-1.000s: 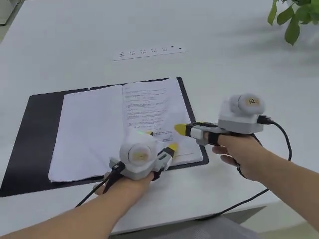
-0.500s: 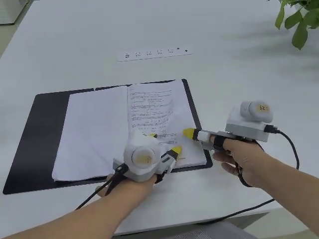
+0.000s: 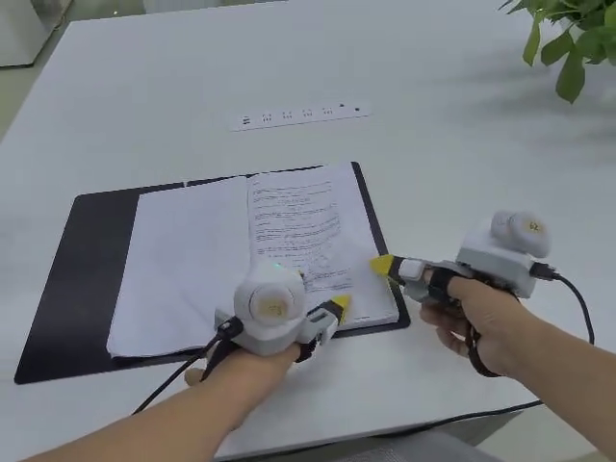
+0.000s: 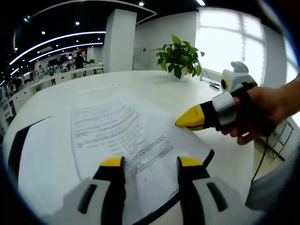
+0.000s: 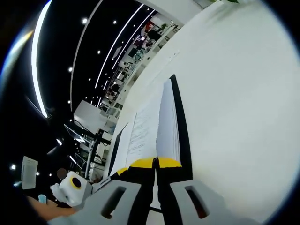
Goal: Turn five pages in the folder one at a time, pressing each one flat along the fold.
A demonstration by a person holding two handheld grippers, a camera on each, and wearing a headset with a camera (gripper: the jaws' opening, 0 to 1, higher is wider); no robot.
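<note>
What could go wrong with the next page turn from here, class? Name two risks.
1. The right claw is shut at the right edge of the printed page, where sheets lie stacked: it might lift several, or none.
2. The left claw sits open over that page's lower part, so a turning sheet could catch on it and crease.

Nothing here is sharp enough for you to read. The right-hand page (image 3: 303, 231) of the folder (image 3: 77, 289) carries printed lines, all too small. A yellow sticker (image 3: 269, 308) on your left tool (image 4: 147, 161) and another on your right tool (image 3: 382, 265) bear blurred marks. At 12 o'clock from the folder, the power strip (image 3: 300, 115) on the bench (image 3: 433, 144) has tiny dark marks, illegible.
</note>
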